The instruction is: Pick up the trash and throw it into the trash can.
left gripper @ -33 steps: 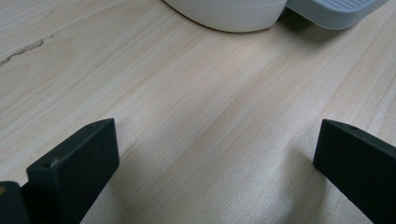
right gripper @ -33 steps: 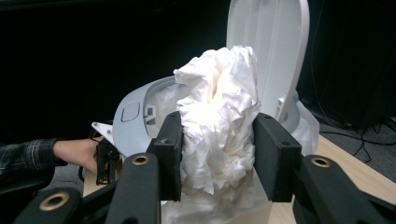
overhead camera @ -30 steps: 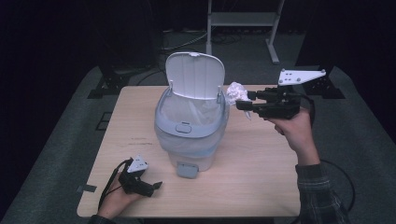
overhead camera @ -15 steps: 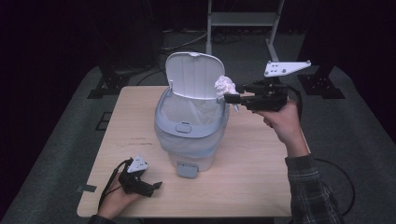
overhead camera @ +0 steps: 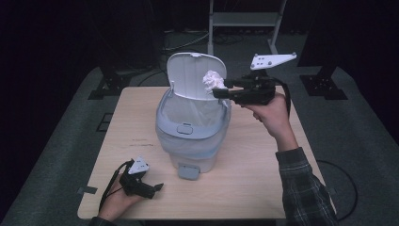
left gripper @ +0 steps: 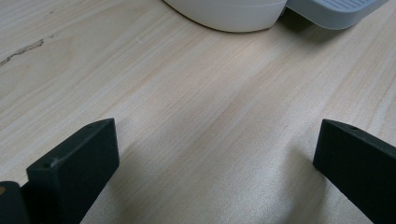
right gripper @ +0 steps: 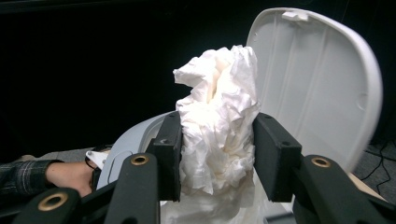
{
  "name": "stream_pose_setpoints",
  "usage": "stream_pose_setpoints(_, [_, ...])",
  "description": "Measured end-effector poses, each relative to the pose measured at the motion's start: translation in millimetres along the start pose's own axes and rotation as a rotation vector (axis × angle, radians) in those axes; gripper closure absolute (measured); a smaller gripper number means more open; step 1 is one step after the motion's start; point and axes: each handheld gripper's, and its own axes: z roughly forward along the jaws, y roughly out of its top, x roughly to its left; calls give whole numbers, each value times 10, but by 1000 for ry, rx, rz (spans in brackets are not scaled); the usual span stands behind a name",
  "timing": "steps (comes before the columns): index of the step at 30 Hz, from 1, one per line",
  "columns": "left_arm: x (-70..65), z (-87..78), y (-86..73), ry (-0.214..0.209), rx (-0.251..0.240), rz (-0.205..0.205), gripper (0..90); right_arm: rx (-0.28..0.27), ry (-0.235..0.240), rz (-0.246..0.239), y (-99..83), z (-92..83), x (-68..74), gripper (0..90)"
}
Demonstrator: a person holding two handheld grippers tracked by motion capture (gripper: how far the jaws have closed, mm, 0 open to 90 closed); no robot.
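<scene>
A pale blue pedal bin (overhead camera: 193, 134) stands mid-table with its lid (overhead camera: 193, 75) swung up and a white liner inside. My right gripper (overhead camera: 217, 88) is shut on a crumpled white tissue (overhead camera: 212, 80), held level over the bin's right rim in front of the lid. In the right gripper view the tissue (right gripper: 217, 130) is squeezed between both black pads, with the lid (right gripper: 322, 84) behind it. My left gripper (overhead camera: 157, 187) rests on the table at the front left, its jaws wide open over bare wood (left gripper: 210, 140), pointing toward the bin's foot pedal (overhead camera: 189, 171).
The wooden table (overhead camera: 263, 188) has free room on the right and front. A metal stand (overhead camera: 244, 19) rises behind the table, and dark equipment bases sit on the grey floor at both sides. The pedal (left gripper: 336, 9) and bin base show at the left gripper view's top.
My right gripper has carried the tissue leftward and slightly up, from beside the bin's right edge to over its opening. The left gripper has stayed put.
</scene>
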Motion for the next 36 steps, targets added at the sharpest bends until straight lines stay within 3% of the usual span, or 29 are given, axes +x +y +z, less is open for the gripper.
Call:
stream_pose_setpoints(20, [-1, 0, 0, -2, 0, 1, 0, 49, 18, -2, 89, 491, -59, 550])
stream_pose_setpoints(26, [-1, 0, 0, -2, 0, 1, 0, 55, 21, -2, 89, 557, -60, 546])
stream_pose_setpoints(30, [-1, 0, 0, -2, 0, 1, 0, 58, 24, -2, 85, 581, -52, 519])
stream_pose_setpoints(36, [-1, 0, 0, -2, 0, 1, 0, 59, 25, 1, 87, 600, -36, 389])
